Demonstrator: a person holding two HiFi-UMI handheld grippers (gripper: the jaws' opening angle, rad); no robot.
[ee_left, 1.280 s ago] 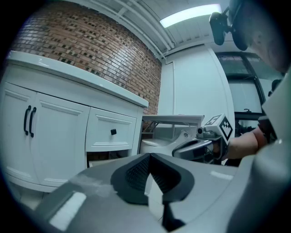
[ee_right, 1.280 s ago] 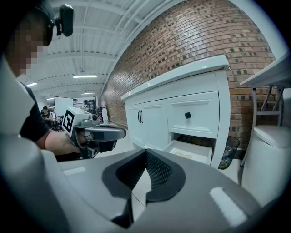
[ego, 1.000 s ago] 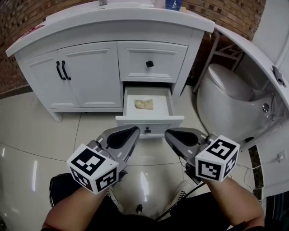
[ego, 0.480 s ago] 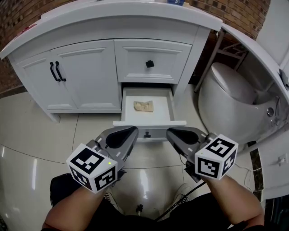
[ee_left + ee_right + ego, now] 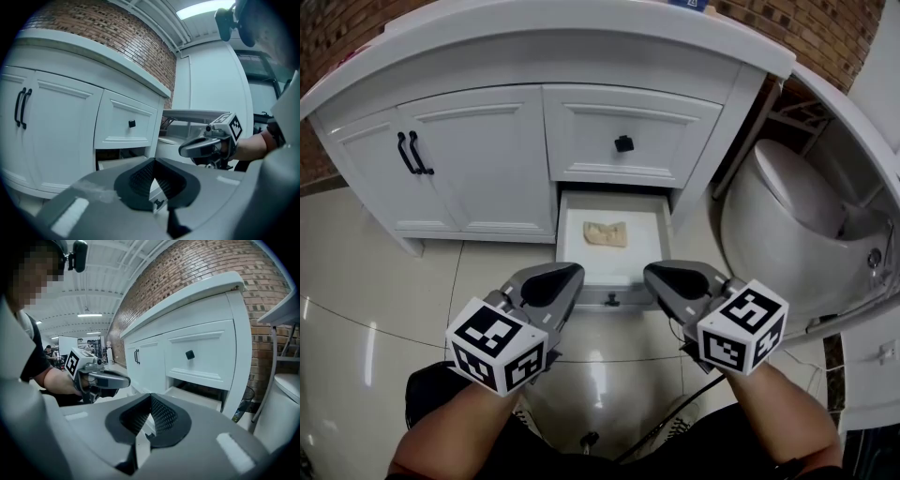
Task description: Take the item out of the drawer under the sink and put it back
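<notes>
The item (image 5: 606,234), a crumpled beige piece, is seen lying in the open drawer (image 5: 577,264), at 12 o'clock from both grippers. The left gripper (image 5: 557,283) is held at the drawer's 7 o'clock, the right gripper (image 5: 673,280) at its 5 o'clock. Both are pressed together, and nothing is pinched.

grey left tool (image 5: 565,275) and right tool (image 5: 662,274) each carry a white cube (image 5: 497,345) with black square markers.
</notes>
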